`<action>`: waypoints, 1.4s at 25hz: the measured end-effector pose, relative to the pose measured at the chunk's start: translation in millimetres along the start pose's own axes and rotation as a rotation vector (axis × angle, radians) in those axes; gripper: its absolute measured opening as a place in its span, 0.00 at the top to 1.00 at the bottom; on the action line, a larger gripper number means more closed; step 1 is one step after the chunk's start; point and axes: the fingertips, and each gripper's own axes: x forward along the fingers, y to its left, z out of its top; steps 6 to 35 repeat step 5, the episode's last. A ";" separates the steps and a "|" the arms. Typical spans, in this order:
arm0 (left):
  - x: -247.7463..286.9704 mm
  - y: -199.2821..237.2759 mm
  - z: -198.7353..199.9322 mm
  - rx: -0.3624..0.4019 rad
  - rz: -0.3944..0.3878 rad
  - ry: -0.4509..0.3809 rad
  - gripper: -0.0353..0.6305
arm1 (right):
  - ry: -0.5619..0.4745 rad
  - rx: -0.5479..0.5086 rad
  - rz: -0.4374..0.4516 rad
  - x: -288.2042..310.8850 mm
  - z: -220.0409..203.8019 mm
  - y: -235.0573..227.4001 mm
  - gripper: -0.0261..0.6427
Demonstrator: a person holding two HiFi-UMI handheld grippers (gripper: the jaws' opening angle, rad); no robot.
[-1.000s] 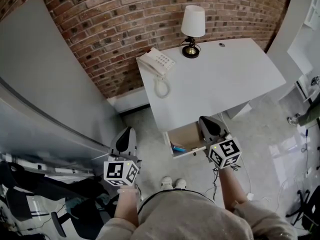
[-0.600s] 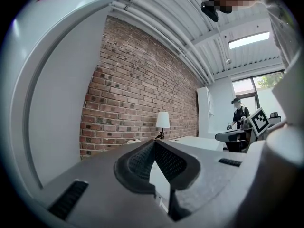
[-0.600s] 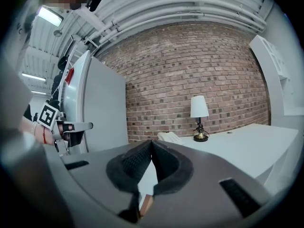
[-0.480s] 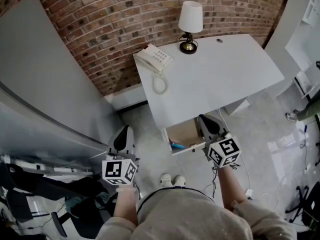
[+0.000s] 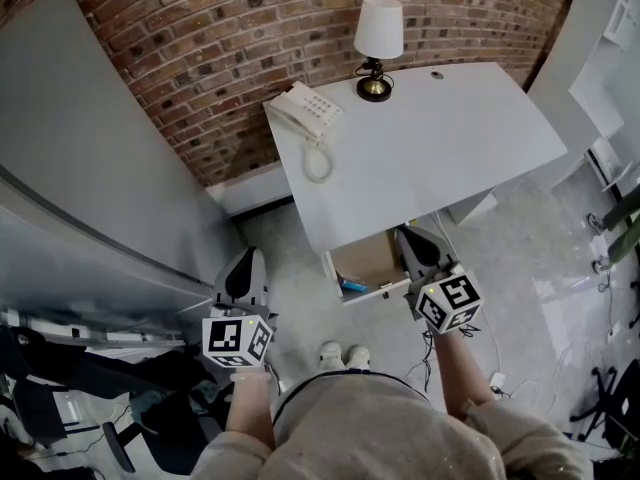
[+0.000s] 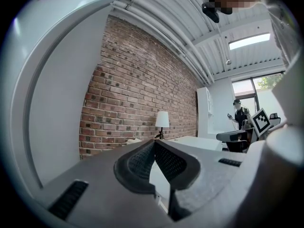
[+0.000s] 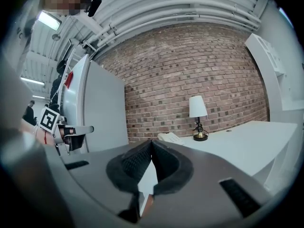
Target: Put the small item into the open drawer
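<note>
With left tongs (image 5: 251, 258) and right tongs (image 5: 409, 237) clenched empty, the small item (image 5: 352, 286) lies in the open drawer (image 5: 370, 258) beside the right tongs, so the job seems done.

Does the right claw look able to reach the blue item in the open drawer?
Probably yes: the right claw hovers beside the open drawer and nothing covers the blue item, though its jaws are shut.

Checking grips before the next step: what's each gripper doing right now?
Left gripper: closed, nothing held.
Right gripper: closed, nothing held.
</note>
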 end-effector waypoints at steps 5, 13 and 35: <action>0.5 0.3 -3.1 -0.002 -0.002 0.001 0.94 | 0.000 0.004 0.000 0.1 -3.2 0.8 0.95; 0.5 0.3 -3.1 -0.002 -0.002 0.001 0.94 | 0.000 0.004 0.000 0.1 -3.2 0.8 0.95; 0.5 0.3 -3.1 -0.002 -0.002 0.001 0.94 | 0.000 0.004 0.000 0.1 -3.2 0.8 0.95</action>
